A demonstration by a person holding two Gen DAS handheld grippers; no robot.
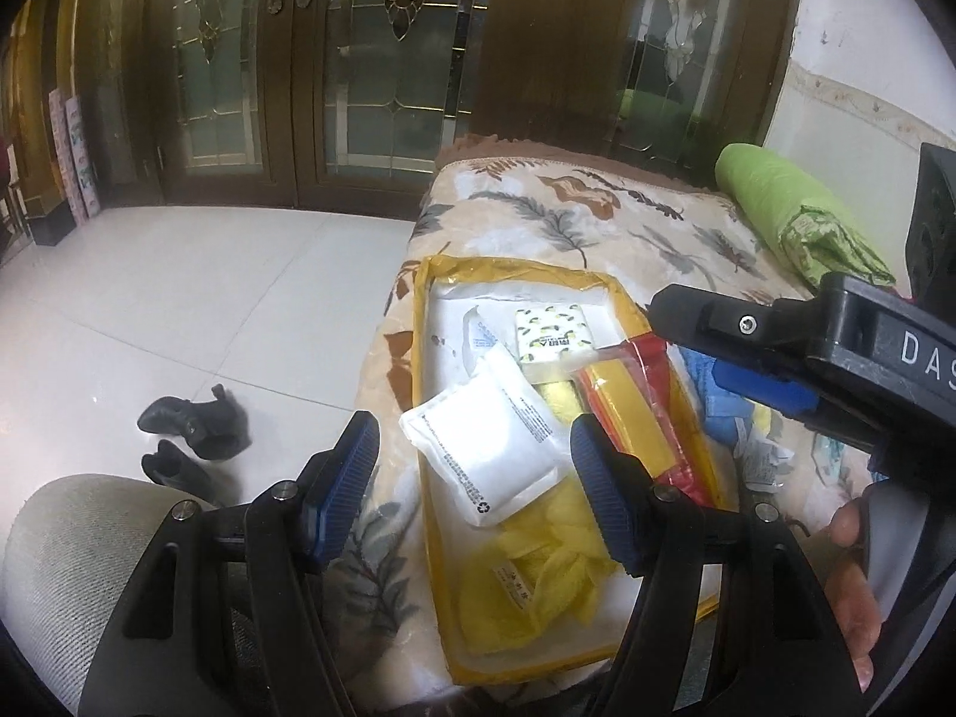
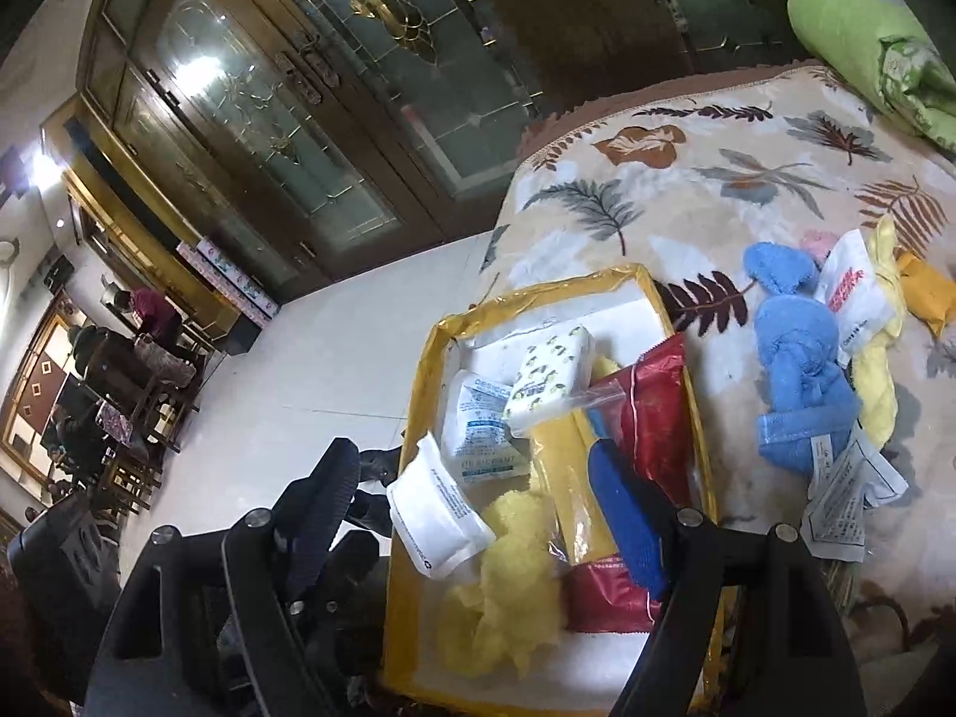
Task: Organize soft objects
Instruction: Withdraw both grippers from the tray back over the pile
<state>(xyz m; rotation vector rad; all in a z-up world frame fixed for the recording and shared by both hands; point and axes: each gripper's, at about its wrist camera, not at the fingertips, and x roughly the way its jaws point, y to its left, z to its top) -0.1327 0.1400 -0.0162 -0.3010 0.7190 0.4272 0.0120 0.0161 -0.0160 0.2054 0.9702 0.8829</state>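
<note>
Tools both over the yellow-rimmed bag (image 1: pixel 425 322) lying open on the leaf-print blanket (image 1: pixel 597 209). Left tool (image 1: pixel 475 484) has fingers spread wide, nothing between them; white pouch (image 1: pixel 487 454) sits just ahead in the gap, not touched as far as I can see. Right tool (image 2: pixel 478 514) also spread, nothing held; its blue pad (image 2: pixel 627 520) hangs above the red packet (image 2: pixel 654 418) and the clear sleeve with yellow contents (image 2: pixel 561 478).

Inside the bag, ahead of both tools: lemon-print tissue pack (image 1: pixel 552 337) at the far end, desiccant sachet (image 2: pixel 478 418) next to it, yellow fluffy cloth (image 1: pixel 538 585) at the near end, partly under the white pouch.

Outside the bag, to the right of the right tool: blue knotted towel (image 2: pixel 797 370), white sachet with red print (image 2: pixel 851 293), pale yellow cloth (image 2: pixel 875 394), white printed packets (image 2: pixel 848 490), all on the blanket. Green rolled bedding (image 1: pixel 788 209) at the far right. Black shoes (image 1: pixel 191 424) on the floor to the left of the left tool.
</note>
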